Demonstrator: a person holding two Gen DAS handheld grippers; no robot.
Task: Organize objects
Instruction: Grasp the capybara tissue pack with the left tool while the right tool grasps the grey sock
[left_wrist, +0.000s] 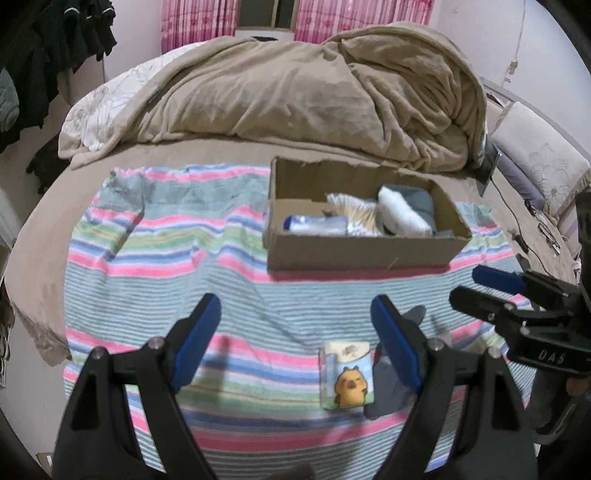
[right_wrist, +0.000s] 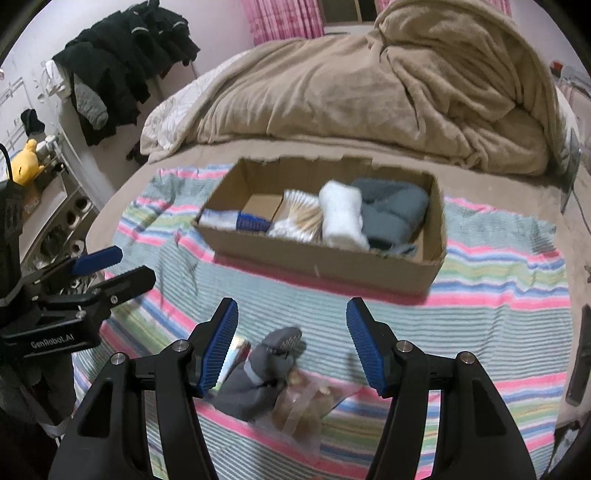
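A cardboard box (left_wrist: 354, 251) (right_wrist: 325, 258) sits on a striped cloth (left_wrist: 155, 240) on the bed. It holds a white tube with a blue cap (right_wrist: 236, 219), cotton swabs (right_wrist: 295, 218), a white roll (right_wrist: 341, 214) and grey cloth (right_wrist: 391, 210). My left gripper (left_wrist: 295, 339) is open above the cloth, with a tissue pack with an orange cartoon (left_wrist: 349, 374) lying between its fingers, near the right one. My right gripper (right_wrist: 291, 347) is open over a grey sock (right_wrist: 258, 376) and a clear plastic bag of brown items (right_wrist: 303, 402). The sock (left_wrist: 391, 384) also shows in the left wrist view.
A heaped tan blanket (left_wrist: 295, 88) lies behind the box. Dark clothes (right_wrist: 122, 62) hang at the left wall, above a shelf with a yellow plush toy (right_wrist: 26, 162). A pillow (left_wrist: 535, 158) and cables lie at the right of the bed.
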